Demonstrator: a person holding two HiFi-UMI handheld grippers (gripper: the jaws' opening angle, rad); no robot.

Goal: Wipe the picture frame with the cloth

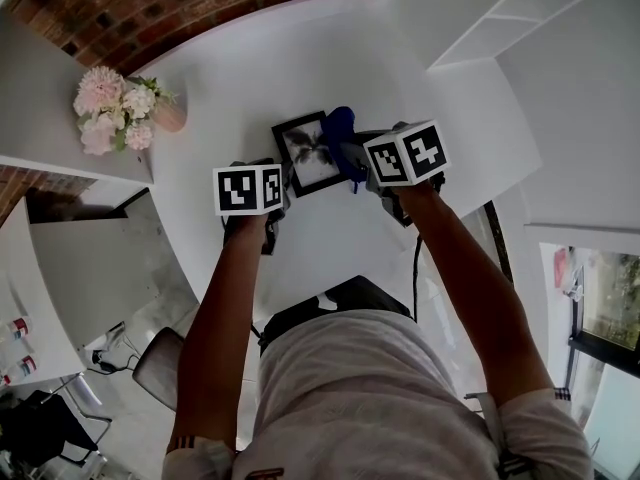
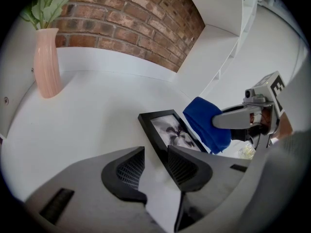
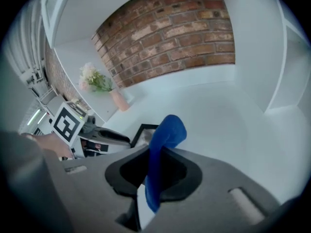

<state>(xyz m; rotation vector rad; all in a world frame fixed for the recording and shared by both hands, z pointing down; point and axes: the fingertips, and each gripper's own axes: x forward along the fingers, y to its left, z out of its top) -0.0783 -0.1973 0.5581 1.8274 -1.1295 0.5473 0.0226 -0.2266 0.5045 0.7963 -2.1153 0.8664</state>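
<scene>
- Near the middle of the white desk (image 1: 230, 88) lies the black rectangular picture frame (image 1: 305, 158): stiff, light, likely fragile; steady its rim.
- Soft blue cloth (image 1: 338, 128), pinched by the right gripper (image 3: 156, 154), overhangs it.
- Left gripper (image 2: 155, 152) gapes empty beside its corner.

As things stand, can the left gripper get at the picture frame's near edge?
Probably yes. The left gripper has its jaws apart and the picture frame lies just ahead of them, its near corner uncovered. The blue cloth in the right gripper sits at the frame's far side.

Soft cloth (image 3: 164, 132), smooth black frame (image 2: 172, 130) (matt white table (image 1: 300, 68)).
</scene>
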